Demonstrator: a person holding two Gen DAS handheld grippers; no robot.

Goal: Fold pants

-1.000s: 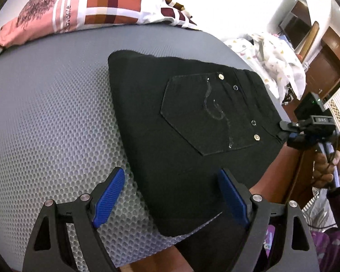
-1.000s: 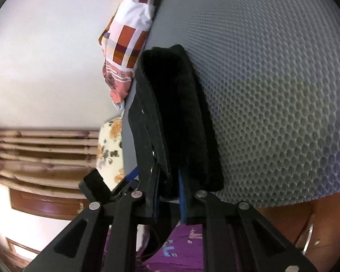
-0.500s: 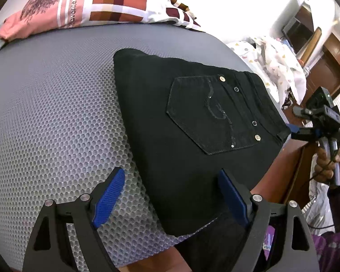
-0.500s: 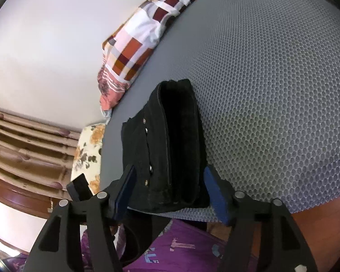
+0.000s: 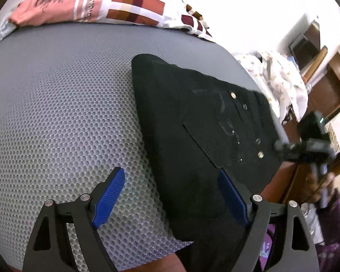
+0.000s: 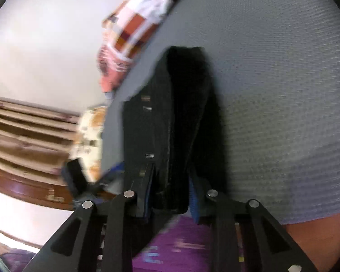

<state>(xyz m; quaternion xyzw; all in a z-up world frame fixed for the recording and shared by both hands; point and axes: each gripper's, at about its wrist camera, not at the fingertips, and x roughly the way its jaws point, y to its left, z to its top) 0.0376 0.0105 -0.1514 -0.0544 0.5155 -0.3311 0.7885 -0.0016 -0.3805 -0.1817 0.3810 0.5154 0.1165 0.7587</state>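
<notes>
The black pants (image 5: 199,133) lie folded into a thick stack on the grey honeycomb mattress (image 5: 63,117), back pocket up, near its right front edge. My left gripper (image 5: 172,195) is open, its blue pads either side of the stack's near left edge, holding nothing. In the right wrist view my right gripper (image 6: 172,195) is shut on the waistband end of the folded pants (image 6: 183,117), which I see edge-on. It also shows in the left wrist view (image 5: 306,147), blurred, at the stack's right edge.
A checked red and white pillow (image 5: 115,6) lies at the far edge of the mattress. A patterned white cloth (image 5: 281,77) and brown wooden furniture (image 5: 328,86) stand to the right. The mattress front edge (image 6: 306,213) is close below the pants.
My right gripper opened half a second ago and has now closed again on the pants' waistband end. The left gripper stayed open and shifted slightly along the near edge.
</notes>
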